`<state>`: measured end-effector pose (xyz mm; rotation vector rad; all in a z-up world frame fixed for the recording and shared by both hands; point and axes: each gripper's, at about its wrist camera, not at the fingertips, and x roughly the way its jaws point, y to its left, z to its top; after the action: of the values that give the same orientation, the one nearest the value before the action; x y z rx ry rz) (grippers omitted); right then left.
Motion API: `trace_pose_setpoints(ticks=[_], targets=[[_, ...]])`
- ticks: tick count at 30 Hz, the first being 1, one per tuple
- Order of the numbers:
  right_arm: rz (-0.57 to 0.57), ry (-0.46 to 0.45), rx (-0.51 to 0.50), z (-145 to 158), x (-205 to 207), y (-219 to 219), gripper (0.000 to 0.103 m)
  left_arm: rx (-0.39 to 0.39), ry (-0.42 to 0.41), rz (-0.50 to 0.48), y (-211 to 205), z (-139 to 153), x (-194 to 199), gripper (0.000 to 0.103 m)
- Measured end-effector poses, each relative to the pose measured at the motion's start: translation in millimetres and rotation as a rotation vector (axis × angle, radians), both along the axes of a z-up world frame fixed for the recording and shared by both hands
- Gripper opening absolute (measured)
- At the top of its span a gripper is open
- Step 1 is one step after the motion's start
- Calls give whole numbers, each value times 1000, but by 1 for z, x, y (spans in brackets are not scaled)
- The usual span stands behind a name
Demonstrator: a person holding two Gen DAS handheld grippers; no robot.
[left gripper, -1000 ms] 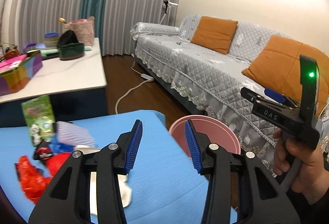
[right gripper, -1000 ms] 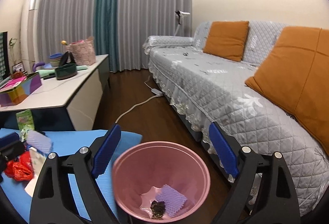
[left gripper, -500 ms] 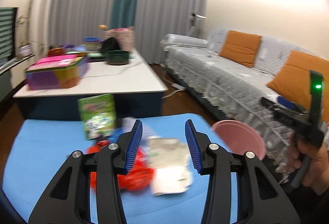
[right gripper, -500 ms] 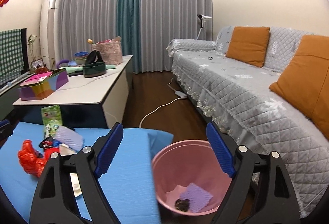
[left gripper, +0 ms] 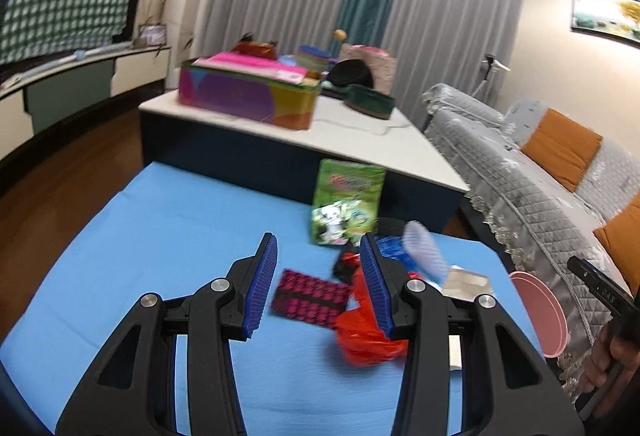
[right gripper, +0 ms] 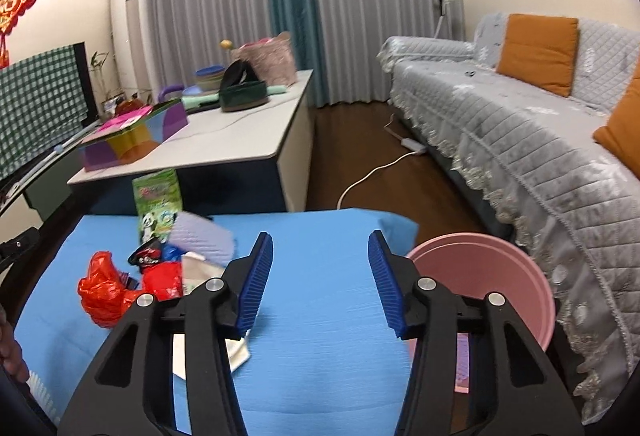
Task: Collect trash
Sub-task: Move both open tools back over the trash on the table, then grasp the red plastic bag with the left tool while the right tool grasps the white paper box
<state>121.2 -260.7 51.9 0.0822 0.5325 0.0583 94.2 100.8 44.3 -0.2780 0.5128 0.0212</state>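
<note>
You are aiming the left gripper (left gripper: 318,286) at the trash pile on the blue desk (left gripper: 168,228), its fingers standing partly apart and gripping nothing, with the pink wrapper (left gripper: 310,298) lying framed between them, likely your next pick. Your right gripper (right gripper: 320,280) is hanging empty over bare desk beside the bin (right gripper: 500,276), its fingers closing on nothing. The left view is showing that wrapper, which the right view hides behind the red bag (right gripper: 106,292); the right view is showing the bin's inside and a white scrap (right gripper: 236,350) under its left finger.
</note>
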Motion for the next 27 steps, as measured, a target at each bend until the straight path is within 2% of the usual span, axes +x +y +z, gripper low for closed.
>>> trace_pose_setpoints(ticks=[4, 9, 11, 14, 17, 25, 27], targets=[[49, 36, -4, -12, 12, 17, 50, -28, 31, -17, -2, -12, -1, 43], [104, 87, -11, -31, 27, 36, 51, -11, 53, -85, -25, -27, 7, 52], [121, 108, -9, -38, 33, 41, 53, -3, 66, -115, -34, -34, 13, 58], [142, 125, 0, -44, 39, 46, 59, 5, 83, -134, -42, -41, 20, 59], [162, 148, 2, -52, 47, 51, 62, 4, 105, -144, -46, -49, 28, 60], [197, 306, 48, -88, 71, 60, 64, 14, 161, -168, -59, -66, 42, 59], [207, 325, 60, -92, 72, 61, 61, 36, 164, -178, -64, -67, 43, 50]])
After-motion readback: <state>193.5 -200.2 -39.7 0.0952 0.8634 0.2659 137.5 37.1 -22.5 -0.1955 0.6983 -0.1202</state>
